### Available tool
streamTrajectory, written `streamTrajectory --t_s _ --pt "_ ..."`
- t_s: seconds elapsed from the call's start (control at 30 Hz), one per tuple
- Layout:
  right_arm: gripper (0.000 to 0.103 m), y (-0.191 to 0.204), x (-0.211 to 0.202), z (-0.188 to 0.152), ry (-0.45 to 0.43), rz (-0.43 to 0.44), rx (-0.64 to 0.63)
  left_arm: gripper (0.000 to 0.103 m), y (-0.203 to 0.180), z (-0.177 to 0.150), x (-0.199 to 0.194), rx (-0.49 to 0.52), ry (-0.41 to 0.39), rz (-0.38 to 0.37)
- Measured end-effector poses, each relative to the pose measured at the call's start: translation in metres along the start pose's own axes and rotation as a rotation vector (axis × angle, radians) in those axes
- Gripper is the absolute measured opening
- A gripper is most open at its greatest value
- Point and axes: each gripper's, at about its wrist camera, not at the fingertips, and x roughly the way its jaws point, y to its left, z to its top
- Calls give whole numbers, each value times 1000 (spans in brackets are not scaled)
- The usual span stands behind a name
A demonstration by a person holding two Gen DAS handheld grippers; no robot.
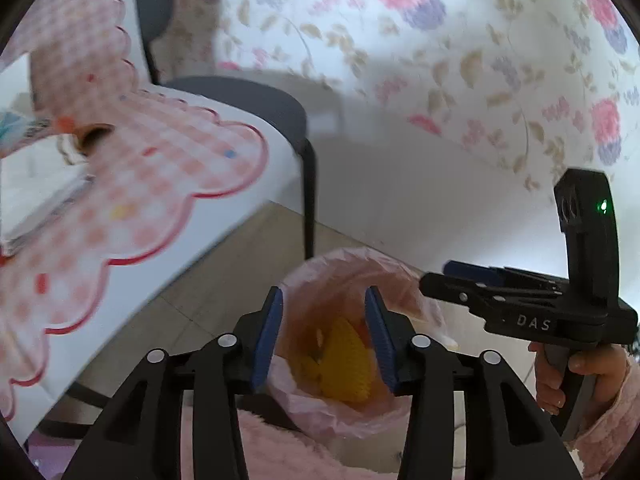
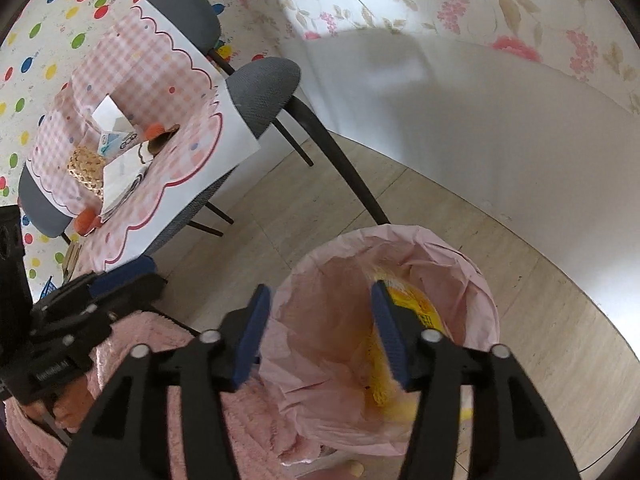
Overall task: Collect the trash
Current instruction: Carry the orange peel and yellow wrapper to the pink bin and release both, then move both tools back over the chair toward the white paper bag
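- Two claws hang over one bin; first, the left wrist view.
- The left claw (image 1: 324, 334) points down at the bin (image 1: 394, 280), which is lined with a pink bag and stands on the pale floor (image 1: 224, 280).
- Its blue pads (image 1: 267, 340) stand apart with nothing between them: released.
- Yellow trash (image 1: 344, 364) lies at the bottom of the bag, seen through the gap between the pads.
- The right claw (image 1: 456, 270) reaches in from the right edge, just beside the bin's rim, held by a hand (image 1: 560, 376) in a fluffy pink sleeve (image 1: 612, 416); I cannot tell its opening from this side.
- To the left is the counter (image 1: 168, 184) under a pink checked cloth with a scalloped red border, with blurred clutter on it; a dark chair (image 1: 256, 100) stands behind it.
- Now the right wrist view.
- The right claw (image 2: 320, 332) also points down into the bin (image 2: 440, 248), pads wide apart and empty: released.
- Yellow trash (image 2: 416, 304) lies inside the bag, partly behind the right pad.
- The left claw (image 2: 116, 276) shows at the left edge, near the bin's rim, above pink fluffy fabric (image 2: 160, 344).
- Further back, the counter (image 2: 188, 176) carries a woven basket (image 2: 86, 166), papers (image 2: 120, 172) and small orange things (image 2: 154, 131).
- Two grey chairs (image 2: 264, 88) stand beside it.
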Motion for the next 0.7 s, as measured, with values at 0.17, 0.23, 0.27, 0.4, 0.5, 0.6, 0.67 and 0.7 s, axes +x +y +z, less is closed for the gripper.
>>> streamTrajectory --t_s 0.17,0.23,0.27,0.4,0.5,0.6,0.67,0.7 --pt "56 15 -11 6 -28 -4 -30 46 17 0 -28 -20 -58 72" --pt "56 26 -19 10 -53 -21 -67 46 23 0 -36 -33 -73 97" --pt "56 31 -23 11 -65 -28 -85 46 28 -2 -43 -48 -83 109" --pt "56 50 -33 18 -96 -35 -142 46 48 -7 -62 -100 -109 150" --pt "56 67 -37 22 -107 -17 -180 46 61 -14 -75 -127 -123 192" --pt "56 85 -39 24 -113 6 -224 46 72 -21 -85 -154 -126 240" --pt "56 98 -40 26 -122 15 -261 47 81 -26 -92 -182 -132 267" --pt "56 104 -40 27 -124 21 -275 49 85 -28 -96 -195 -136 277"
